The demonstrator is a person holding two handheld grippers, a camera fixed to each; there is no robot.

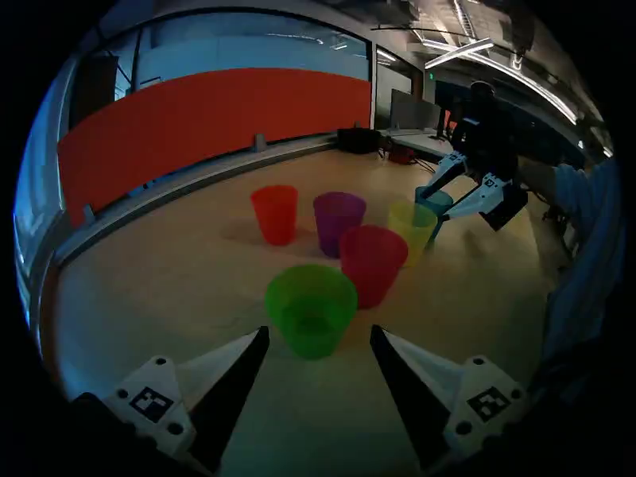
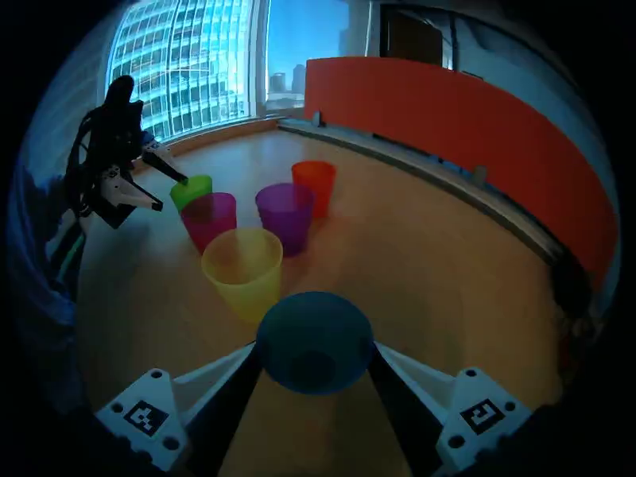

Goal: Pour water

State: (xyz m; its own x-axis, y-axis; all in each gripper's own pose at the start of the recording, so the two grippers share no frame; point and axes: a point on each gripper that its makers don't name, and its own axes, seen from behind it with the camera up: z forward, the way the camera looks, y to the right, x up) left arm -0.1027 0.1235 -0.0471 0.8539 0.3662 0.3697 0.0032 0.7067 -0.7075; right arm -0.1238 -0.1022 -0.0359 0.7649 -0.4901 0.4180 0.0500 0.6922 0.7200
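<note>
The right gripper [image 2: 315, 351] holds the blue cup [image 2: 315, 334] upright, one finger pressed to each side of its wall. Whether there is water in it, I cannot tell. The wall is smooth and tapered, so I judge that tilting to pour could let the cup slip or turn between the fingers, and a harder squeeze could buckle it.

Just ahead of this gripper, slightly to its left, stands the yellow cup [image 2: 242, 270]. It is near enough that a forward swing could knock it over. Beyond it the purple cup [image 2: 285, 215], the crimson cup [image 2: 209, 219] and the orange cup [image 2: 313, 184] stand close together, so one toppled cup could take down others or catch a stray stream.

The left gripper [image 1: 318, 334] is spread wide and holds nothing. The green cup [image 1: 310, 310] stands on the wooden table [image 1: 159, 278] just ahead of its fingertips, in line with the gap but not yet between them. If the approach runs off-centre, a fingertip would likely shove this light cup instead of straddling it. The crimson cup sits right behind it on this gripper's right and would take the push.
</note>
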